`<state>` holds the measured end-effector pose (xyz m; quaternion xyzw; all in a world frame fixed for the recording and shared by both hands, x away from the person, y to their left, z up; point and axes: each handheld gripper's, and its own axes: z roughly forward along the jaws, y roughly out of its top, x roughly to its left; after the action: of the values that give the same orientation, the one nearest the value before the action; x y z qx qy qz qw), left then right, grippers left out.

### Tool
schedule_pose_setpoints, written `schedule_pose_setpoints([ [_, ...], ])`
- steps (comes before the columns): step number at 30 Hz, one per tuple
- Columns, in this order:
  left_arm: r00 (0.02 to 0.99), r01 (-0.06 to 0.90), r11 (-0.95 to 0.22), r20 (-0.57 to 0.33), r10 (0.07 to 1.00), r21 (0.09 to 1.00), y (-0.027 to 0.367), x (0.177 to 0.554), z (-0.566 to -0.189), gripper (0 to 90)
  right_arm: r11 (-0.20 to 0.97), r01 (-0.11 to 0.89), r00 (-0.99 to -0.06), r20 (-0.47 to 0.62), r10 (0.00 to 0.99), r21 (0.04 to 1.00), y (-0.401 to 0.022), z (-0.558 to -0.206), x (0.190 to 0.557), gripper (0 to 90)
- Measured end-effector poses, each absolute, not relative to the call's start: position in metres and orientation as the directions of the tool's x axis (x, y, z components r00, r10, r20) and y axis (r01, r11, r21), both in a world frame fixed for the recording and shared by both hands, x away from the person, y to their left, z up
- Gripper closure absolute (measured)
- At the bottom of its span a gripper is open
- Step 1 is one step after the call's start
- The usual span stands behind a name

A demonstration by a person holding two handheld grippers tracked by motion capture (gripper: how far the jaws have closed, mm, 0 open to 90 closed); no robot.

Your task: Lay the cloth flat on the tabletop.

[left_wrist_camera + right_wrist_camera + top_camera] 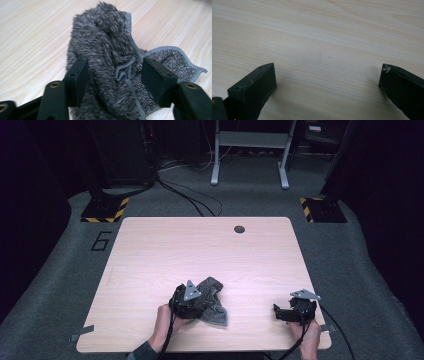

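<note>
Lying crumpled near the front edge of the table [150,245], left of its middle, is a grey fuzzy cloth [105,50]. The left tongs [113,72] sit over it with their jaws partly spread, a bunched fold of the cloth between them; the left jaw touches the pile, the right jaw stands just beside the hemmed edge, and no firm pinch is seen. One flap of the cloth lies flat on the wood to the right. The right tongs [327,80] rest near the front right corner, jaws spread wide over bare wood, well apart from the cloth.
</note>
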<state>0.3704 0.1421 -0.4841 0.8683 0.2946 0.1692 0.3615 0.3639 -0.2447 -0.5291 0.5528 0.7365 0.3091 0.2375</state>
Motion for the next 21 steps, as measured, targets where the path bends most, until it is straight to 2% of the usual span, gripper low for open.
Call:
schedule_pose_setpoints([
  [1,0.781,0.386,-0.589,0.089,0.619,0.710,0.139,0.373,-0.486,41.8,0.218,0.657,-0.276,-0.040,0.960,0.721,-0.242,-0.528,0.362,4.6],
  [2,0.781,0.386,-0.589,0.089,0.619,0.710,0.139,0.373,-0.486,42.6,0.218,0.657,-0.276,-0.040,0.960,0.721,-0.242,-0.528,0.362,4.6],
  [3,0.786,0.386,-0.603,0.094,0.612,0.699,0.137,0.374,-0.486,43.1,0.230,0.639,-0.297,-0.040,0.954,0.734,-0.237,-0.526,0.359,10.1],
  [6,0.794,0.385,-0.620,0.098,0.601,0.683,0.134,0.376,-0.487,44.1,0.242,0.629,-0.332,-0.027,0.943,0.738,-0.226,-0.523,0.356,10.5],
  [7,0.792,0.386,-0.621,0.100,0.602,0.682,0.133,0.376,-0.488,44.9,0.254,0.605,-0.381,-0.006,0.924,0.754,-0.212,-0.518,0.353,12.7],
  [10,0.796,0.387,-0.627,0.099,0.598,0.676,0.133,0.376,-0.489,46.0,0.248,0.589,-0.434,0.042,0.900,0.769,-0.197,-0.511,0.350,14.4],
  [11,0.795,0.391,-0.634,0.103,0.598,0.667,0.133,0.377,-0.491,46.6,0.256,0.573,-0.486,0.071,0.871,0.779,-0.180,-0.502,0.348,15.3],
  [17,0.789,0.415,-0.636,0.091,0.608,0.650,0.133,0.380,-0.497,49.8,0.301,0.529,-0.589,0.088,0.803,0.794,-0.143,-0.491,0.345,23.5],
  [19,0.786,0.421,-0.635,0.090,0.612,0.648,0.133,0.380,-0.499,54.2,0.331,0.508,-0.653,0.105,0.750,0.795,-0.118,-0.489,0.345,30.2],
  [21,0.785,0.421,-0.637,0.092,0.613,0.645,0.133,0.380,-0.500,57.5,0.340,0.504,-0.665,0.105,0.739,0.794,-0.112,-0.489,0.345,32.5],
])
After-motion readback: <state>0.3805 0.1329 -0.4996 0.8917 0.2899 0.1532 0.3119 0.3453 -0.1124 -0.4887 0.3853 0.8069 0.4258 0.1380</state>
